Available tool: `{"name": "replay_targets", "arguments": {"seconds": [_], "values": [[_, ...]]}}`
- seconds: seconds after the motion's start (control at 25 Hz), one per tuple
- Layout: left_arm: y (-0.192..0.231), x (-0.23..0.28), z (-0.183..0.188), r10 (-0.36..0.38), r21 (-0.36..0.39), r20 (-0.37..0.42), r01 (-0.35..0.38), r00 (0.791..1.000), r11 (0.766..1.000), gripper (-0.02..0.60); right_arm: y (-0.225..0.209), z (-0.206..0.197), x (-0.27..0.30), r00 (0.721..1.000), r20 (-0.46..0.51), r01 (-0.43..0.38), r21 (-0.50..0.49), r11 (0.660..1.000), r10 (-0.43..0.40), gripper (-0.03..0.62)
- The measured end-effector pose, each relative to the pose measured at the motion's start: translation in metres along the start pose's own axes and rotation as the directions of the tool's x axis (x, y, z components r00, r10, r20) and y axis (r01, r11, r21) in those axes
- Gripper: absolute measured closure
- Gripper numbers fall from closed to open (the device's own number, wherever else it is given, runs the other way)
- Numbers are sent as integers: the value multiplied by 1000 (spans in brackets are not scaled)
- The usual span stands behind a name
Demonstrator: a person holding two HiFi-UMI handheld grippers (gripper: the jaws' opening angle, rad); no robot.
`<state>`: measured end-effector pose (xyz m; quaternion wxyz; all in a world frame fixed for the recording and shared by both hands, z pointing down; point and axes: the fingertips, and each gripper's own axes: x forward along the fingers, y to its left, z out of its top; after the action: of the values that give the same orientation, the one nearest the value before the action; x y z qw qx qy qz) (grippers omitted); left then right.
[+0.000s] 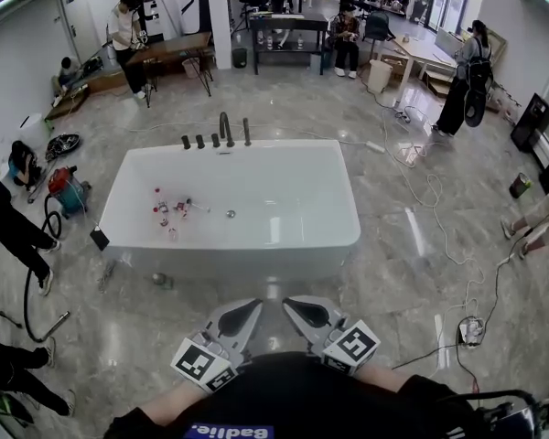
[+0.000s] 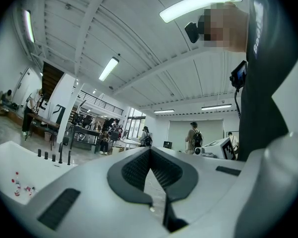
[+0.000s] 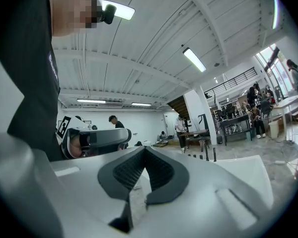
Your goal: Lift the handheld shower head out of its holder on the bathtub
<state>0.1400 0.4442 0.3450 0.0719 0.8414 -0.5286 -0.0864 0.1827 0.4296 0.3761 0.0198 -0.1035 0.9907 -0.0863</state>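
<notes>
Open-plan workshop: desks [image 1: 288, 27], floor cables [image 1: 436, 195], a freestanding bathtub [image 1: 229, 204].

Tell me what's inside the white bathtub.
Inside the bathtub lie a few small red-and-white items, left of the round drain. They are too small to identify. The near rim hides the floor just behind it.

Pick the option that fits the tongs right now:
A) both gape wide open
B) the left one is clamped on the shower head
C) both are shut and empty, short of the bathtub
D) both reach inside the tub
C: the left tongs and right tongs have their jaws together with nothing between them, on the near side of the bathtub, outside it.
</notes>
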Motion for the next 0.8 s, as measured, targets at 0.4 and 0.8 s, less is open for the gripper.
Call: {"name": "replay_targets", "arguments": {"seconds": [0.4,0.8], "values": [[-26,46,-8,24,20,44,-25,999,999,578,-47,3,-37,999,2,-36,-7,999,36,592],[29,109,-12,-103,22,48,103,993,994,578,-127,6,13,999,-22,28,-36,999,-29,592]]}}
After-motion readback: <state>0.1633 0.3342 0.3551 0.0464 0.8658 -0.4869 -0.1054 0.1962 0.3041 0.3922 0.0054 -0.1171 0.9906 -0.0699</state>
